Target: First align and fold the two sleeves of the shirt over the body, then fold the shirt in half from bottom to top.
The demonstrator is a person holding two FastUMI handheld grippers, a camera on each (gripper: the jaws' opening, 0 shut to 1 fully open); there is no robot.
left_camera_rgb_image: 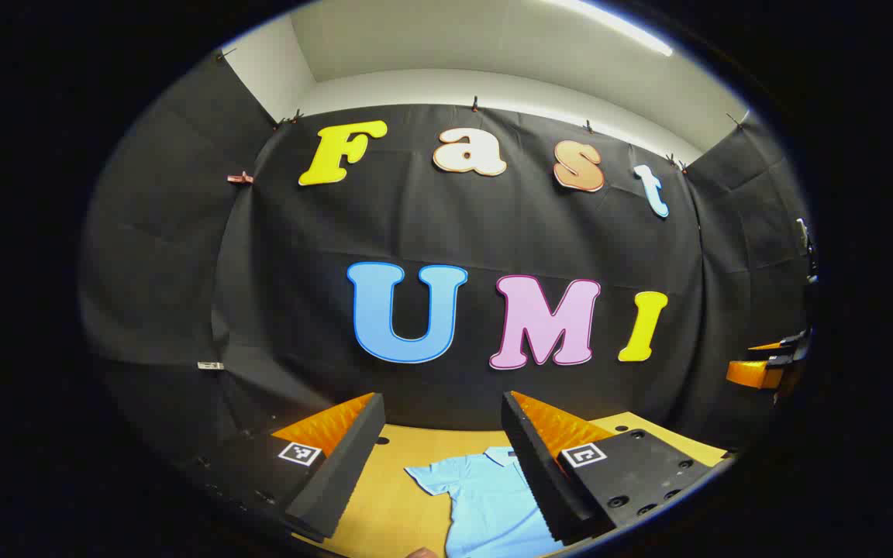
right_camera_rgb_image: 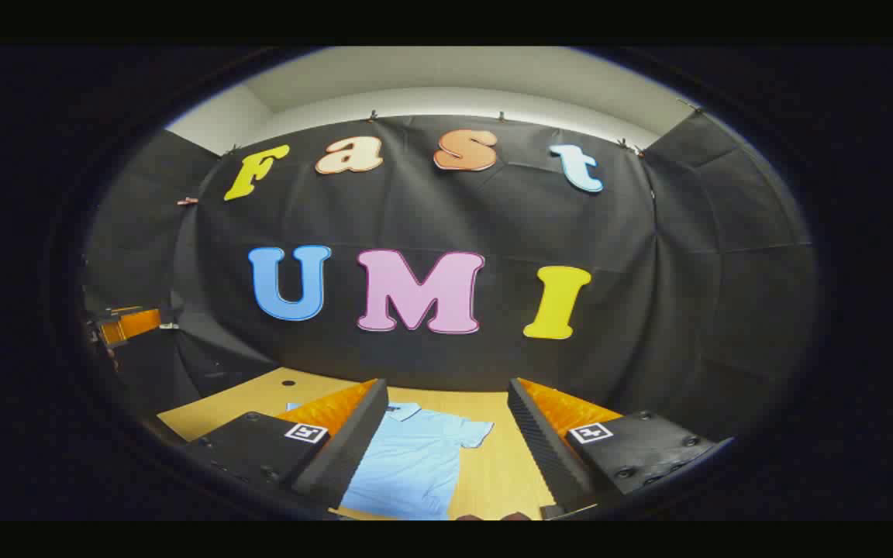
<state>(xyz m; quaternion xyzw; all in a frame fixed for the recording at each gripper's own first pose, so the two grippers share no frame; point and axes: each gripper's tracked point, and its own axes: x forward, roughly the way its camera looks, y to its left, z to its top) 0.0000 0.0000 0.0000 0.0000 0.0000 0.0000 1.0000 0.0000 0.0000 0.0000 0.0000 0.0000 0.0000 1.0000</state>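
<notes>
A light blue short-sleeved shirt lies flat on the wooden table, collar toward the back wall, one sleeve spread out to its left. My left gripper hangs open above the table, well clear of the cloth, nothing between its fingers. In the right gripper view the same shirt shows with its other sleeve spread to the right. My right gripper is open too, held high over the shirt. The other gripper appears at the far right of the left gripper view, and at the left edge of the right gripper view.
The wooden table ends at the black cloth wall close behind the shirt's collar. Small dark holes dot the tabletop near the back. Bare wood lies on both sides of the shirt.
</notes>
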